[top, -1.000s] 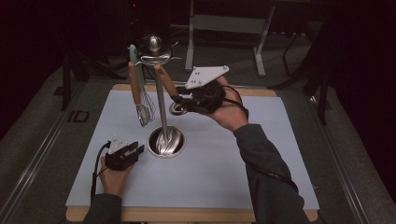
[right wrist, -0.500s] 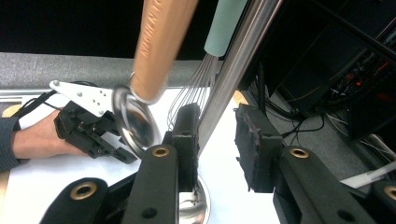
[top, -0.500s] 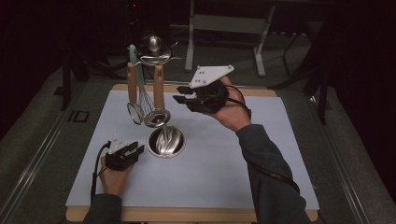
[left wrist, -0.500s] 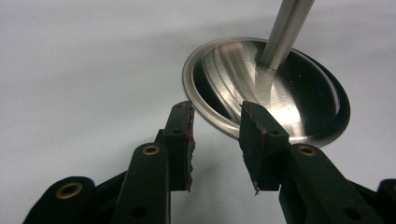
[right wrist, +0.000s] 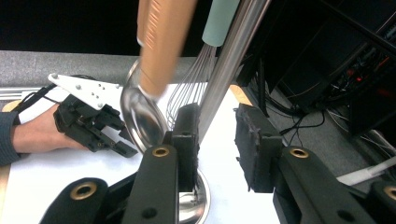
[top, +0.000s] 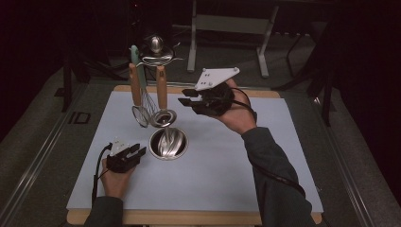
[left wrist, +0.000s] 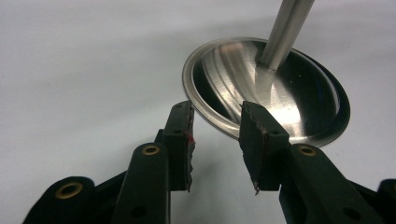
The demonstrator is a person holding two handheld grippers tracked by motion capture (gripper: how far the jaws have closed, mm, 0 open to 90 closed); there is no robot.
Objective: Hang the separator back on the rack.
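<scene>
A steel utensil stand rises from a round dish base [top: 168, 144] [left wrist: 299, 100] on a thin pole [left wrist: 286, 28] [right wrist: 229, 60] to a ball-topped hook ring [top: 156, 47]. From the ring hang a teal-handled whisk [top: 136, 61] [right wrist: 217, 18] and two wooden-handled utensils [top: 161, 87] [right wrist: 161, 42], one of them a spoon with its bowl [right wrist: 140, 116] blurred. My left gripper [top: 136, 152] [left wrist: 217, 116] rests on the table just left of the dish, open and holding nothing. My right gripper [top: 186, 98] [right wrist: 217, 126] is held in the air right of the hanging utensils, open, with the pole just beyond its jaws.
The stand sits on a pale mat [top: 227, 156] over a wooden table. Dark floor, chair legs [top: 194, 42] and cables lie beyond the far edge. The left hand and its gripper [right wrist: 93, 123] appear in the right gripper view.
The right wooden-handled utensil, which leaned toward my right gripper, has swung back left and now hangs straight beside the pole. Neither gripper has visibly moved.
</scene>
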